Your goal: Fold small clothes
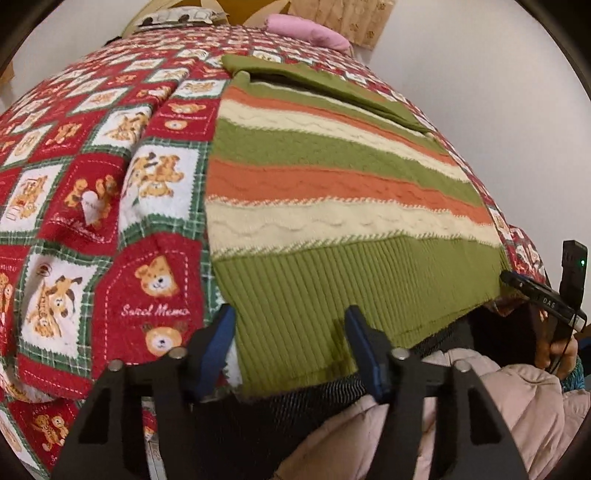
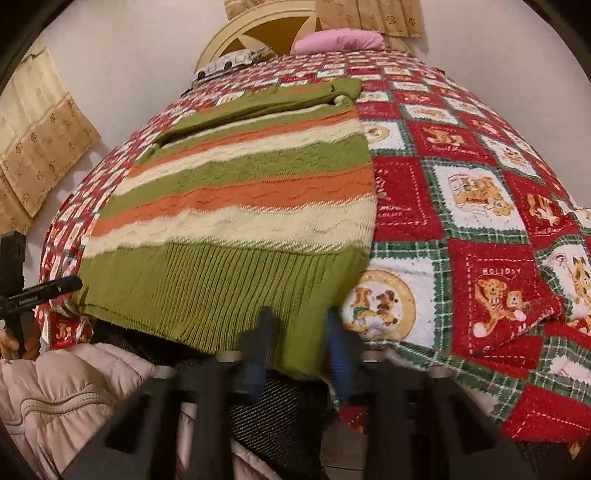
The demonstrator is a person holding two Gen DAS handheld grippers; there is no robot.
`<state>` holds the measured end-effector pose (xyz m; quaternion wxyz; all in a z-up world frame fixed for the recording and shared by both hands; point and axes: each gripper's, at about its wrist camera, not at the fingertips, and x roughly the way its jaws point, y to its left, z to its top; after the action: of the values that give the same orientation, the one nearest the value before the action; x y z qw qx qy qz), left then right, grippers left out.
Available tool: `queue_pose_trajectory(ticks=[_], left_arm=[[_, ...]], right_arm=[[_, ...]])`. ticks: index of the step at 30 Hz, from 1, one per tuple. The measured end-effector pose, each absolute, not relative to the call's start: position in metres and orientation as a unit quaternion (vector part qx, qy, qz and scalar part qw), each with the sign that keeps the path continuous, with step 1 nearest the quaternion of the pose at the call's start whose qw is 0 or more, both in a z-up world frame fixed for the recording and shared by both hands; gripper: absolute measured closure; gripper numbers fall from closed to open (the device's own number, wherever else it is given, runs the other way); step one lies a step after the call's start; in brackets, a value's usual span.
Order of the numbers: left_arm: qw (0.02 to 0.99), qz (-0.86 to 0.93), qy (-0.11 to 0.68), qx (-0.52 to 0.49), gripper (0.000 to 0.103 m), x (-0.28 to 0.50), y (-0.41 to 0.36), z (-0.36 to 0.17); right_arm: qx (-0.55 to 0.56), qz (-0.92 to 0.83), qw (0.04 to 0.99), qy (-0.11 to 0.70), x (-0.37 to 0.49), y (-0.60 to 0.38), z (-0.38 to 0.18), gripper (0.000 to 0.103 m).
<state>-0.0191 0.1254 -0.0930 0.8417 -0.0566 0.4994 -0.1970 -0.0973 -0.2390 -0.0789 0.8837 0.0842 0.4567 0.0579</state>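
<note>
The left gripper (image 1: 291, 328) and right gripper (image 2: 301, 332) both straddle, wide open and holding nothing, the ribbed hem of the striped sweater (image 1: 332, 192), spread beyond their fingers with sleeves already folded in, body folds seemingly remaining.

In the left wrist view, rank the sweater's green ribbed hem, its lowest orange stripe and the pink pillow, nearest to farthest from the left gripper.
1. Green ribbed hem: right at the left gripper fingertips.
2. Lowest orange stripe: mid-sweater, farther up the bed.
3. Pink pillow: far end of the bed, upper right.
</note>
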Motion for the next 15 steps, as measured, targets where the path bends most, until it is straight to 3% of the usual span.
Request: queue_pose_trajectory(ticks=[3,9,10,11,12,15], left_arm=[[0.84,-0.196,0.503,-0.058,0.056,-0.018,0.125,-0.092],[0.839,-0.193,0.504,-0.062,0.057,-0.02,0.127,-0.093],[0.841,-0.191,0.503,-0.061,0.064,-0.021,0.127,-0.092],[0.839,-0.191,0.505,-0.063,0.086,-0.02,0.127,-0.092],[0.836,-0.193,0.509,-0.068,0.091,-0.019,0.128,-0.092],[0.829,-0.209,0.509,-0.102,0.092,-0.016,0.134,-0.087]], right_arm=[[0.08,0.058,0.883,0.458,-0.097,-0.237,-0.079,0.085],[0.089,0.061,0.884,0.454,-0.099,-0.238,-0.08,0.087],[0.081,0.06,0.884,0.456,-0.099,-0.237,-0.079,0.091],[0.072,0.058,0.883,0.46,-0.099,-0.236,-0.079,0.092],[0.074,0.061,0.881,0.463,-0.099,-0.236,-0.078,0.092],[0.128,0.089,0.876,0.456,-0.1,-0.251,-0.068,0.093]])
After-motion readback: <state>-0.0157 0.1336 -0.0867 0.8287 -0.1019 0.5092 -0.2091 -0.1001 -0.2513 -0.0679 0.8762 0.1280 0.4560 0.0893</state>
